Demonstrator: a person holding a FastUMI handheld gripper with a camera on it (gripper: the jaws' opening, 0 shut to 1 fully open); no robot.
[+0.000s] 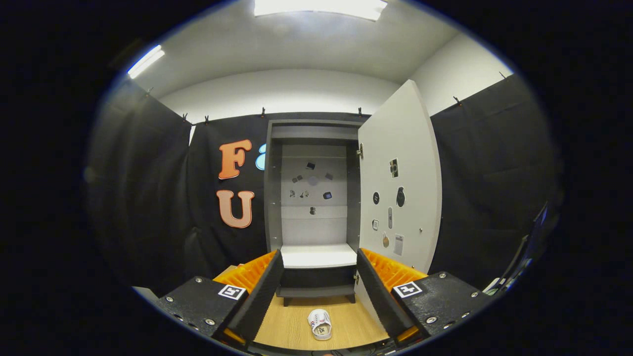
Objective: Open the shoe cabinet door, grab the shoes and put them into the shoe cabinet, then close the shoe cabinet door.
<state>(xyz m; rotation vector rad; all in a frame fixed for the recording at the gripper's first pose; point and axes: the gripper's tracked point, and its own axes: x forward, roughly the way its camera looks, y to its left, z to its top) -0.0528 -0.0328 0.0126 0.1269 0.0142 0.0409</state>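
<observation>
The grey shoe cabinet point(273, 198) stands straight ahead against the black cloth wall, its white door point(403, 178) swung wide open to the right. A white shelf point(318, 255) shows inside, bare. One white shoe point(320, 324) with dark markings lies on the wooden floor point(287, 326) in front of the cabinet, sole toward me, low between my fingers. My gripper point(319, 296) is open, its black-padded fingers point(259, 296) spread wide with nothing between them. The shoe lies well below and ahead of the fingertips.
Small stickers and objects dot the cabinet's back panel point(312, 185) and the inside of the door. The open door's lower edge stands close beyond my right finger point(381, 296). Dark equipment point(524, 262) leans at the far right.
</observation>
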